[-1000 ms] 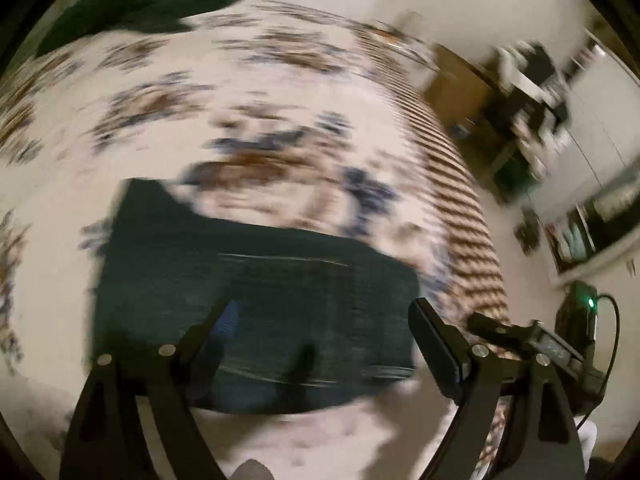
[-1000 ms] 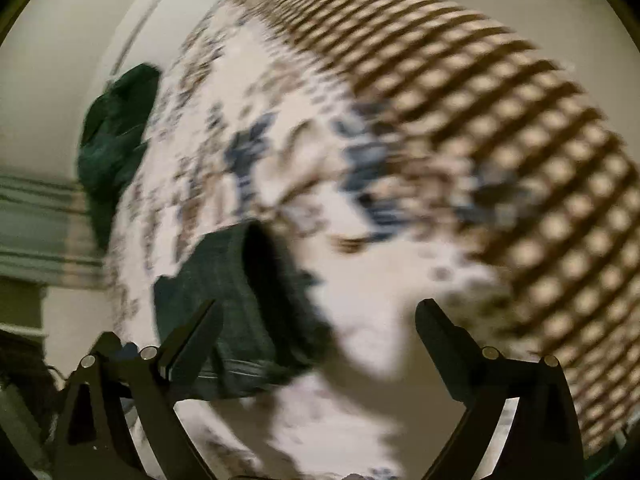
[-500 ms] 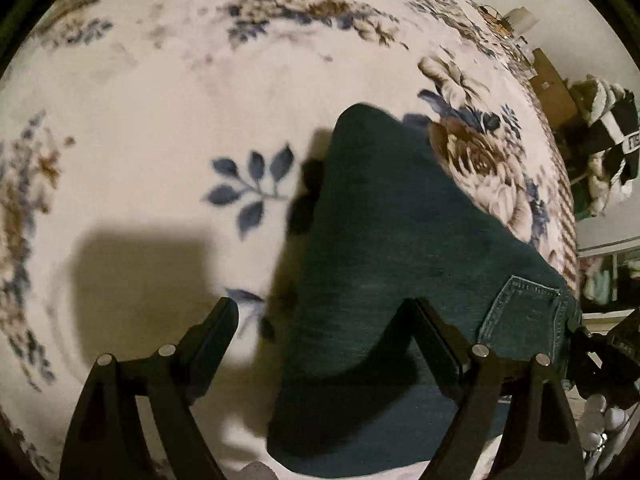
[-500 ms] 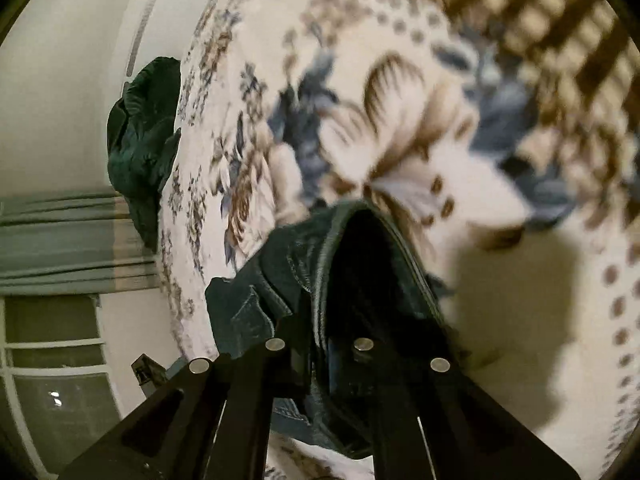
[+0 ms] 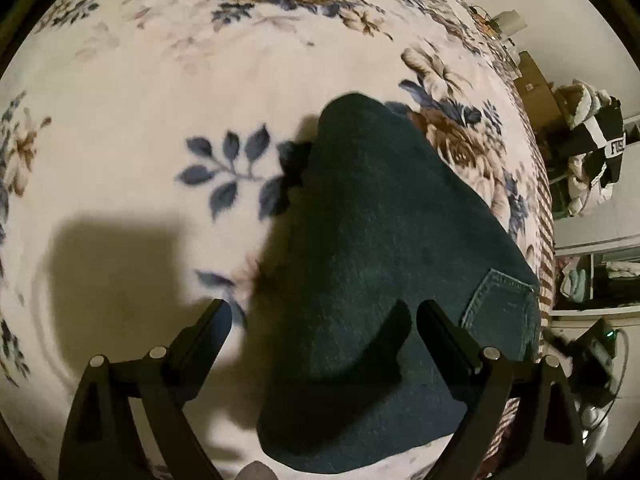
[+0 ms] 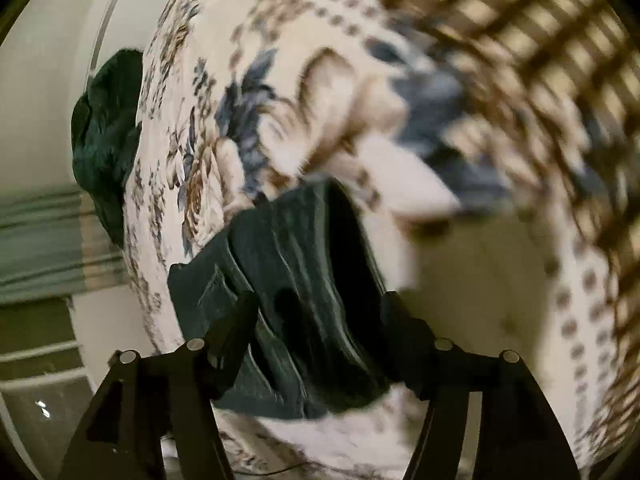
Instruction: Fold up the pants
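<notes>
Dark blue jeans [image 5: 384, 248] lie folded on a floral blanket [image 5: 140, 112], a back pocket [image 5: 500, 304] showing at the right. My left gripper [image 5: 324, 312] is open above the near end of the jeans, holding nothing. In the right wrist view the folded jeans [image 6: 304, 300] show their stacked layers edge-on. My right gripper [image 6: 320, 312] is open, its fingers either side of the bundle; the view is blurred and I cannot tell if they touch it.
A dark green garment [image 6: 108, 148] lies at the far edge of the bed. The blanket's brown checked border [image 6: 520, 40] runs along the side. Furniture with clothes [image 5: 588, 148] and a device with a green light [image 5: 604, 340] stand beside the bed.
My right gripper, shut on the jeans' edge half a second ago, has opened. The left gripper stays open over the jeans and has barely moved since then.
</notes>
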The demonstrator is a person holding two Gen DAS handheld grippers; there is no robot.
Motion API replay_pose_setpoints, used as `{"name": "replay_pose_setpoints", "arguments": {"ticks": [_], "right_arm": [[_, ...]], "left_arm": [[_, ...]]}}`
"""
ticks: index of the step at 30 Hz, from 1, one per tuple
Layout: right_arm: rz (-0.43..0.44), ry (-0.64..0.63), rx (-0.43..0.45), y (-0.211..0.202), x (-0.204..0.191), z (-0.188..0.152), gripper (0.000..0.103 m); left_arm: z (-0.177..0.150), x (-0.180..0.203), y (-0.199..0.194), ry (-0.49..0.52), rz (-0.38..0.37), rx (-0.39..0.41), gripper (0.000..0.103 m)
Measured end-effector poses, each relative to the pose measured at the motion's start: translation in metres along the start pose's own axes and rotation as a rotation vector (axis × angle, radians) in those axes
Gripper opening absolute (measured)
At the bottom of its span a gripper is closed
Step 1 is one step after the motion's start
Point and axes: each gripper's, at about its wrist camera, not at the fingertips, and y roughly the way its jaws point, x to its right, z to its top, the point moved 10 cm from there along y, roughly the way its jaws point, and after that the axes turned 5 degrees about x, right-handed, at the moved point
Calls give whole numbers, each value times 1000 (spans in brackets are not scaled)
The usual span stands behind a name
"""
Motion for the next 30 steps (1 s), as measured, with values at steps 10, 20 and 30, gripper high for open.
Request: {"name": "replay_pose_setpoints", "arguments": {"ticks": [10,20,30], "right_arm": [[-19,39,33,6,13,-27,16],[223,200,-9,9,22,-50,74],[381,244,67,78,-13,-43,99]], "left_arm": [[-10,-1,9,23,8,-30,95],[-9,0,14,-60,-102,-33,95],[-5,1,30,-116,-175,-39,95]]}}
